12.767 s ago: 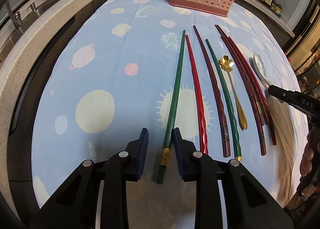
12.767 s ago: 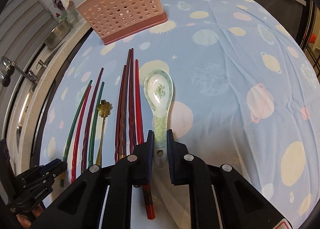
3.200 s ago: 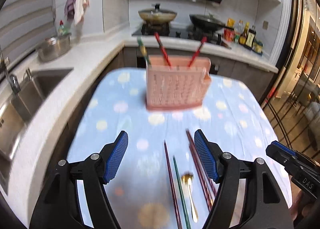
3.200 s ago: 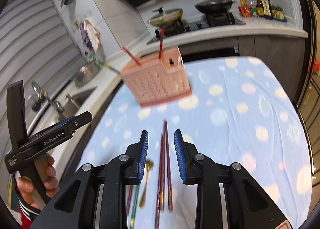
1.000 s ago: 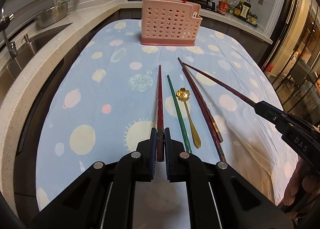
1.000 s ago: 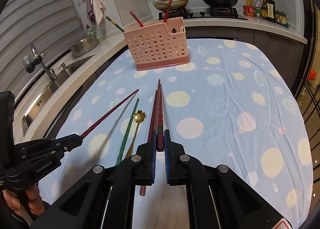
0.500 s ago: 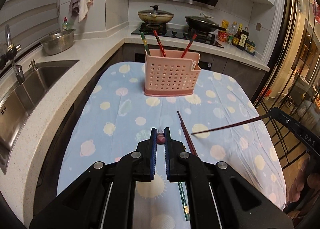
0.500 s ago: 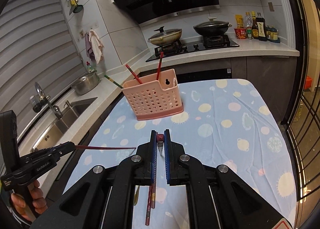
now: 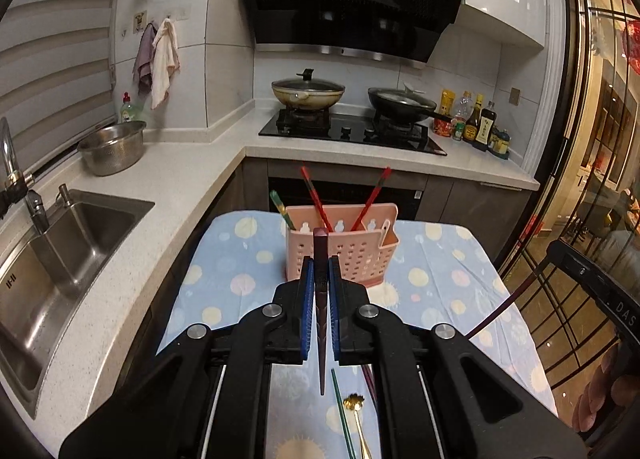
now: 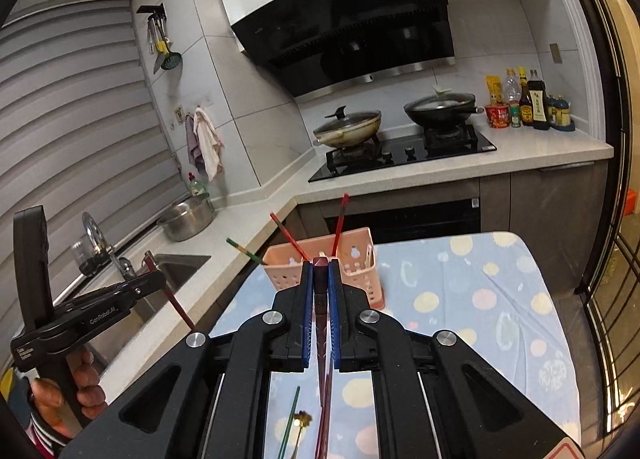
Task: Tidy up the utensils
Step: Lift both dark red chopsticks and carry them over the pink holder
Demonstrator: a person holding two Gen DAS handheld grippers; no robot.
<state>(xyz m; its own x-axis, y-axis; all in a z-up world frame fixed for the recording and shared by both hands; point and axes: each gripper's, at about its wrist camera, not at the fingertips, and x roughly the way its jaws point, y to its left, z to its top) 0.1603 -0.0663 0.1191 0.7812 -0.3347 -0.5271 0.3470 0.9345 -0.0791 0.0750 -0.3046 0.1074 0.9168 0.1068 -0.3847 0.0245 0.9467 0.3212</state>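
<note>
Left gripper: jaws clamped on a dark red chopstick; the thick end sticks up past the blue pads, the thin tip hangs down between the arms, above the cloth.
Right gripper: jaws pressed together on another dark red chopstick, thick end up, tip pointing down toward the table.
Pose: both grippers are raised well above the table and aimed forward at the pink basket. In the right wrist view the left gripper sits off to the left over the counter edge, held by a hand, its chopstick slanting down and to the right.
Basket: upright on the far part of the table, near the back edge; one green chopstick and two red chopsticks lean out of its top. Which compartments they stand in cannot be told.
Table: blue cloth with dots covers it; open cloth lies on both sides of the basket and between it and the grippers.
Still on the cloth: a green chopstick, a gold spoon just beside it, and dark red chopsticks partly hidden under the right gripper.
Edges: the counter with the sink runs close along the table's left side; the stove counter stands behind the basket.
</note>
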